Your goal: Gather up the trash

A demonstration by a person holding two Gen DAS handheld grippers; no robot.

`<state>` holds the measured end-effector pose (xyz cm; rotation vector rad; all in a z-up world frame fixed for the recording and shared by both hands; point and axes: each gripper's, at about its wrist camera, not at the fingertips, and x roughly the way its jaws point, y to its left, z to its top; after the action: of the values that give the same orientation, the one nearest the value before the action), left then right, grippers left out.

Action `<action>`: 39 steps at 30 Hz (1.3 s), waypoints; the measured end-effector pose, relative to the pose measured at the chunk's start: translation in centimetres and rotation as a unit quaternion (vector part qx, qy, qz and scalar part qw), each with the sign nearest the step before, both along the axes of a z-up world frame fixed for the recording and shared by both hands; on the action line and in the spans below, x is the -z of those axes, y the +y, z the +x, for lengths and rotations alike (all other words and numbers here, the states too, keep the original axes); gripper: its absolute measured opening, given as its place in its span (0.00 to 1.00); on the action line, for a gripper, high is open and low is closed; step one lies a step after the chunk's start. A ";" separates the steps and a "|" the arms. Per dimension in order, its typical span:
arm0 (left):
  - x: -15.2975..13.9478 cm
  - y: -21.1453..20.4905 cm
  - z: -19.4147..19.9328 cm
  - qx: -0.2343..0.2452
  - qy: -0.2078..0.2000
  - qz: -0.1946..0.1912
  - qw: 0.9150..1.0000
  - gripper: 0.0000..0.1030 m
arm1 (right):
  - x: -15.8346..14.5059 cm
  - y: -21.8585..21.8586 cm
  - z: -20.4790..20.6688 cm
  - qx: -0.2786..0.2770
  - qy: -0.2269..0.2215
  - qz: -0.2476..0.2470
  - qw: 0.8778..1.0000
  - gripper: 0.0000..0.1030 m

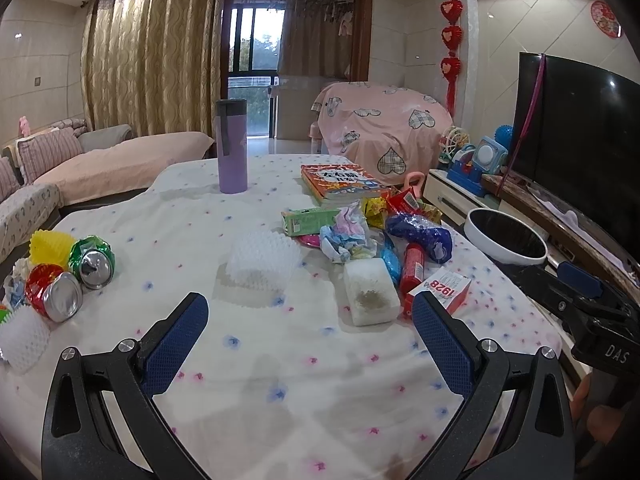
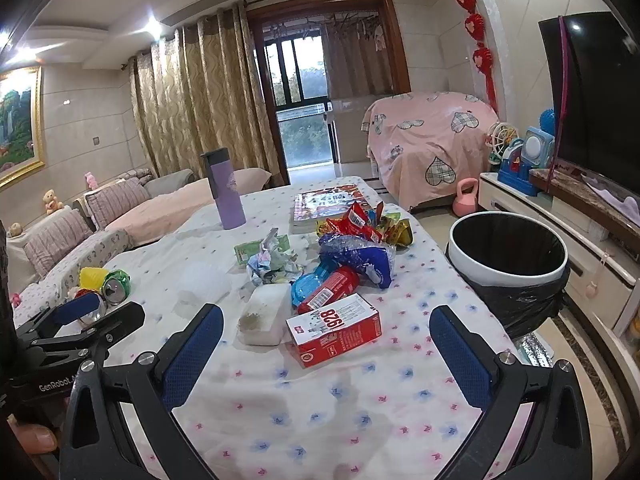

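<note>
Trash lies in a heap on the far right part of the table [image 1: 280, 360], ahead of both tongs and touching neither. The left tongs [image 1: 310, 320] stand wide and hold nothing; the white foam block [image 1: 370, 294] sits just ahead, between the line of the two fingers and nearer the right one, with the white foam net [image 1: 262, 262] ahead toward the left finger. The right tongs [image 2: 326, 334] are also wide and hold nothing; the red box [image 2: 334, 334] marked 1928 lies on the cloth between the finger tips, apart from both.

Behind the box are a red tube [image 2: 330, 290], a blue wrapper [image 2: 356, 258], crumpled paper [image 2: 270, 264], a green box [image 2: 260, 248] and bright snack packets [image 2: 364, 222], all crowded together and touching. A book [image 2: 326, 204] and a purple bottle [image 2: 226, 188] stand farther back. Two crushed cans [image 1: 72, 276] and a yellow cup [image 1: 50, 246] sit near the left edge, well apart from the heap.

The trash bin [image 2: 508, 256], lined with a black bag, stands just beside the table's right edge. Bare cloth lies open near the tongs and through the middle of the table.
</note>
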<state>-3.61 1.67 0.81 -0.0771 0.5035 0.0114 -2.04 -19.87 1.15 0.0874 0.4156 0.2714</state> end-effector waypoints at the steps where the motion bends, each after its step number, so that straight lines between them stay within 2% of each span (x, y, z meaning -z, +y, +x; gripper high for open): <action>1: 0.0 0.0 0.0 0.000 0.001 0.000 1.000 1.00 | 0.0 0.1 0.0 -0.001 0.001 0.000 1.000 1.00; 13: 0.8 1.6 1.1 -0.009 0.025 -0.013 1.000 1.00 | 0.3 1.5 0.7 -0.023 0.018 0.001 1.000 1.00; 18: 1.3 3.0 2.1 -0.021 0.041 -0.011 0.999 1.00 | 0.8 2.8 1.6 -0.042 0.042 0.006 0.998 0.99; 29: 3.4 7.1 7.1 -0.033 0.090 -0.031 0.995 1.00 | 3.4 7.0 5.6 -0.087 0.124 0.006 0.988 0.61; 31: 3.8 7.5 8.2 -0.029 0.099 -0.036 0.994 1.00 | 4.0 7.7 6.5 -0.091 0.138 0.003 0.986 0.56; 39: 5.7 8.1 12.9 -0.015 0.137 -0.055 0.989 1.00 | 6.3 9.2 9.8 -0.083 0.182 -0.009 0.980 0.56</action>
<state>9.26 9.80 -4.87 -0.1919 0.7772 0.0236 7.72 -10.62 -5.16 0.0847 0.7912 0.4189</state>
